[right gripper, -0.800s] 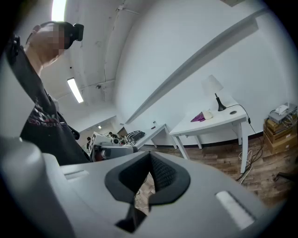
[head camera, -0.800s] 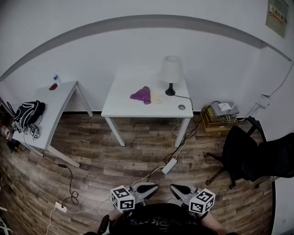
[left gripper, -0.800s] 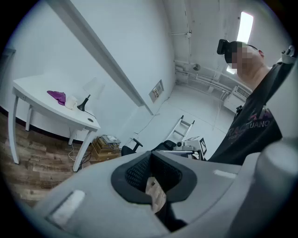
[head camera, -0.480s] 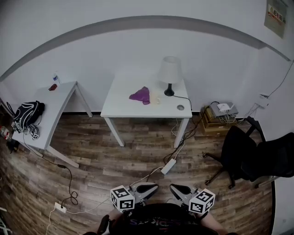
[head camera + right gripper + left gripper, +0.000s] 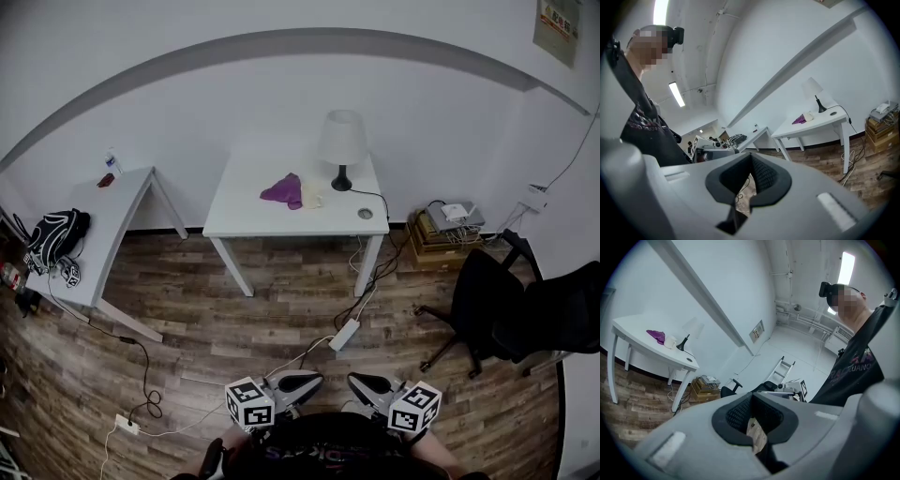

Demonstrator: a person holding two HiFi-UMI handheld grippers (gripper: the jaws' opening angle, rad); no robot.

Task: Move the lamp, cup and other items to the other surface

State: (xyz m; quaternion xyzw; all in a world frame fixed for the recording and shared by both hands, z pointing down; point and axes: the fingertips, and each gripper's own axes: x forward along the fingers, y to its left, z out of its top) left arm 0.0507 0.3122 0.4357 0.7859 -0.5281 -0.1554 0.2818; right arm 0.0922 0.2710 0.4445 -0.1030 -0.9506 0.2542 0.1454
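Wood-plank flooring (image 5: 281, 309) fills most of the head view, and a plain white wall (image 5: 234, 103) rises behind it. Against that wall stands a white table (image 5: 253, 223), square-on to the camera. A second white table (image 5: 105, 220) stands to its left, angled away and apart from the first.

At the right edge a black office chair (image 5: 506, 305) sits on the floor. Between the chair and the first table, a low stack of cardboard boxes (image 5: 439, 242) carries a small white device with cables. A black backpack (image 5: 56, 234) lies on the near end of the second table. At that table's far end are a couple of small items, too small to name.

All three task items are on the first table. The lamp (image 5: 341, 141), with a white shade on a dark base, stands upright at the back right; its cord runs off the right edge. Just left of the base is the small white cup (image 5: 311, 199), and a crumpled purple cloth (image 5: 284, 190) lies touching the cup on its left. A white power strip (image 5: 344, 335) rests on the floor in front of the table.

Both tongs are low and close to the person's body, well apart from every table. The left gripper (image 5: 752, 393) has its pads pressed together with nothing between them. The right gripper (image 5: 751, 153) is likewise fully closed and empty.
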